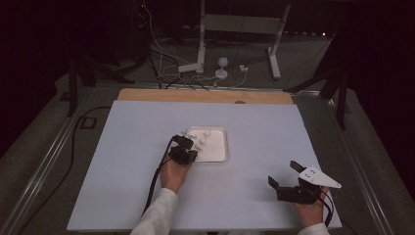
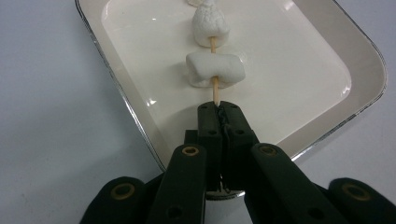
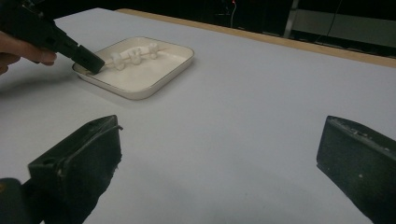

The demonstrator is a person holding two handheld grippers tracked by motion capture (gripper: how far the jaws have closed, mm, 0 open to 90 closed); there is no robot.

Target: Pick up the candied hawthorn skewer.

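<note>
We have the left gripper (image 2: 218, 108) clamped on the bare end of a wooden skewer (image 2: 214, 89), jaws pressed together with just the stick between the tips. The skewer carries marshmallows (image 2: 215, 69) and lies over the white tray (image 2: 355, 116), which sits near the middle of the table (image 1: 122, 161). In the right gripper view we see the same: the left gripper (image 3: 88, 59) at the tray's near corner, skewer (image 3: 135, 55) running across the tray (image 3: 173, 63).

The right gripper (image 1: 286, 178) has its jaws wide apart, holds nothing, and rests on the table well apart from the tray.

Risks as we judge them:
- Grip is on the very tip of a thin round stick. If we lift, the loaded far end acts as a lever; the skewer can pivot in the jaws and droop, or roll and slip out.
- Marshmallows look soft and loosely seated. Tilt the skewer down and they can slide off the free end.
- Dragging instead of lifting can catch a marshmallow on the tray rim and shove the tray.
- Squeezing harder could snap the stick.

Safer with the right gripper supporting the far end before any lift.
</note>
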